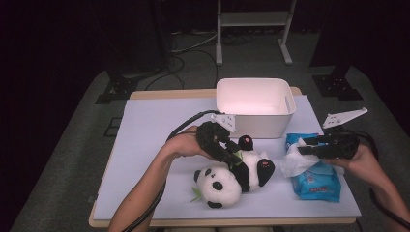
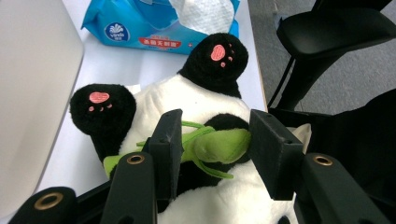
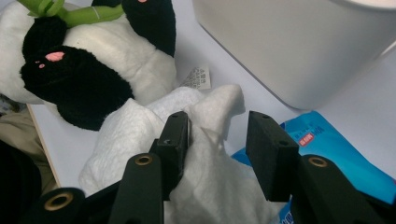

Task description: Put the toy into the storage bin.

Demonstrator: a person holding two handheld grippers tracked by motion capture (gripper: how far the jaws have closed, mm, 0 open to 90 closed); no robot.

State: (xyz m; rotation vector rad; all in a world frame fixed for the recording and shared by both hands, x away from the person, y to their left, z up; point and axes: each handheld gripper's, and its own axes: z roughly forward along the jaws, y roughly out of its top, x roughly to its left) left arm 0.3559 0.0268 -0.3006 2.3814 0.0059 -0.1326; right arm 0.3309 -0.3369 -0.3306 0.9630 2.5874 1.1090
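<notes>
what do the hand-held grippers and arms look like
Both are black. The left hand-held gripper and right hand-held gripper each carry a grey three-cornered plate, blocky black jaws on arms with brass-ringed holes, and a trailing black cable. Forearms are bare, no sleeves in view.

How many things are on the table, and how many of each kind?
Toy panda: 1
White bin: 1
Blue pack of wipes: 1
Total: 3

panda's [image 2: 205, 112] head cut off by frame bottom in left gripper view; wipes pack [image 2: 140, 28] print unreadable.
</notes>
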